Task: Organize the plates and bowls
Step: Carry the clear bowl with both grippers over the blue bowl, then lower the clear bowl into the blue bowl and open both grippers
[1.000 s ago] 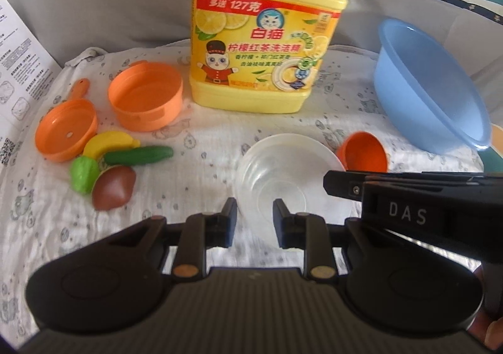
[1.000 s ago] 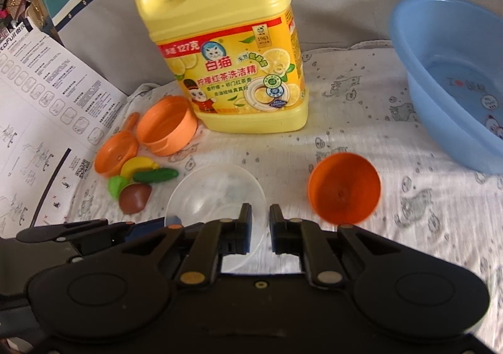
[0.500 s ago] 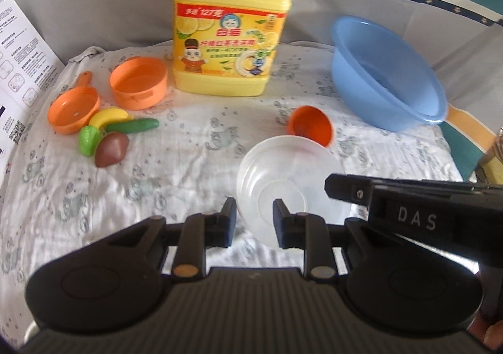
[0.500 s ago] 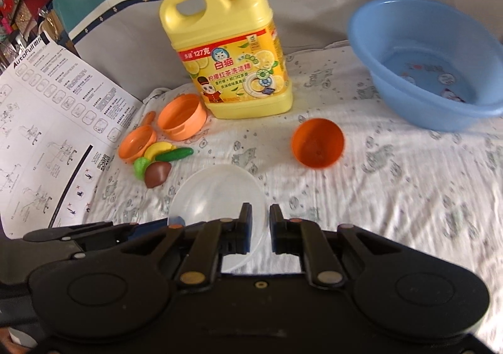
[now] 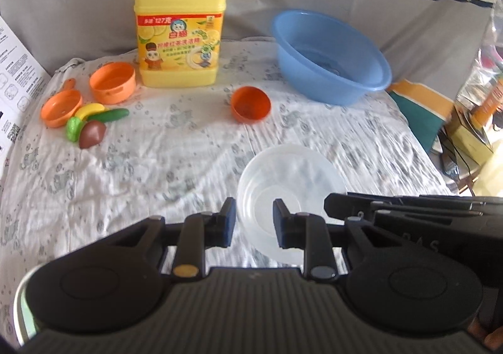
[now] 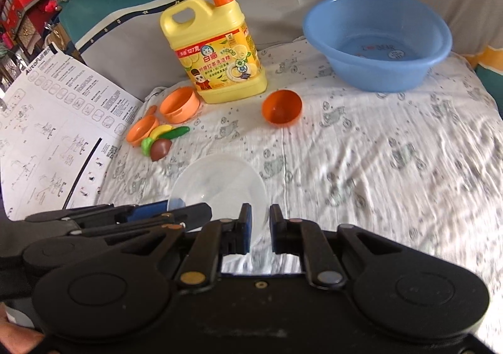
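left gripper [image 5: 251, 223] | fingers apart around rim of clear plastic bowl [image 5: 290, 178], grip unclear | right gripper [image 6: 260, 226] | fingers nearly closed on the bowl's near rim | orange bowl [image 6: 282, 106] sits on patterned cloth [image 6: 377, 165] near blue basin [image 6: 377, 39]

A yellow dish-soap jug [image 5: 179, 36] with an orange pump stands upright at 12 o'clock on the patterned white cloth [image 5: 157, 165]. At 10 o'clock lie a toy banana [image 5: 89, 109], a toy cucumber [image 5: 110, 115], a green toy fruit [image 5: 73, 132] and a brown toy fruit [image 5: 91, 137], clustered and touching. A printed instruction sheet [image 6: 53, 134] lies at 9 o'clock, off the cloth's edge.
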A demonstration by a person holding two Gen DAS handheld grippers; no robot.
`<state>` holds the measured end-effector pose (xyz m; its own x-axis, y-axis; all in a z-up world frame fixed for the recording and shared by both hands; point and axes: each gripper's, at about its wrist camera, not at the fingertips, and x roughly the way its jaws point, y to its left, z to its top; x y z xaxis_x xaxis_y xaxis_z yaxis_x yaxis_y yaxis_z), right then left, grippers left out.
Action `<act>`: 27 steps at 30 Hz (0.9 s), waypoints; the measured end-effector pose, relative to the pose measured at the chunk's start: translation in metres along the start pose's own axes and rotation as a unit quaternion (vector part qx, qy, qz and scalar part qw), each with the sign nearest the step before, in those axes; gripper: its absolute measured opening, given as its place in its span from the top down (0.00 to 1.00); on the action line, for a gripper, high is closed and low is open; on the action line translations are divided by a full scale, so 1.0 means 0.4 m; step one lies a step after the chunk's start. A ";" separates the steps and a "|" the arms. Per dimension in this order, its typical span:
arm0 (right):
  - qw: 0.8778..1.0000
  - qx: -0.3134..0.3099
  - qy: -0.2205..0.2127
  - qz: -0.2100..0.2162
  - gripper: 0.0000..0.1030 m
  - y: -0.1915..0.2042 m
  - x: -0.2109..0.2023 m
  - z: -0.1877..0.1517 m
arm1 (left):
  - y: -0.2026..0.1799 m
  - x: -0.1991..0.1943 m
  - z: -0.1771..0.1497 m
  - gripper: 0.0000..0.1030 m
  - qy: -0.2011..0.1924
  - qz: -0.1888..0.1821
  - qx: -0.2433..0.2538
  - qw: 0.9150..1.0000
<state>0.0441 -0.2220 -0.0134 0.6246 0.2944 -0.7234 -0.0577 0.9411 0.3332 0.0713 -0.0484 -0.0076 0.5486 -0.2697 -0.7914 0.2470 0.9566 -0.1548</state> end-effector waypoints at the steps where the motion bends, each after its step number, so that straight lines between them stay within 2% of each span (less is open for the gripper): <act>1: 1.000 0.000 0.000 0.002 0.88 -0.001 -0.013 -0.012 | -0.004 -0.009 -0.012 0.77 0.002 -0.001 0.002 1.000; 7: 1.000 -0.006 0.014 0.010 0.88 0.007 -0.057 -0.081 | -0.020 -0.053 -0.089 0.75 0.016 -0.001 0.018 1.000; 14: 0.999 -0.005 0.037 0.013 0.88 0.015 -0.059 -0.141 | -0.022 -0.062 -0.151 0.72 0.038 0.001 0.030 0.999; 27: 0.997 0.004 0.071 0.012 0.88 0.011 -0.021 -0.182 | -0.019 -0.026 -0.190 0.71 0.071 0.008 0.040 0.997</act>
<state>-0.0181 -0.2083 -0.0497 0.5066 0.3377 -0.7933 -0.0641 0.9323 0.3559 0.0033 -0.0444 -0.0432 0.4364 -0.2318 -0.8694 0.3060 0.9469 -0.0988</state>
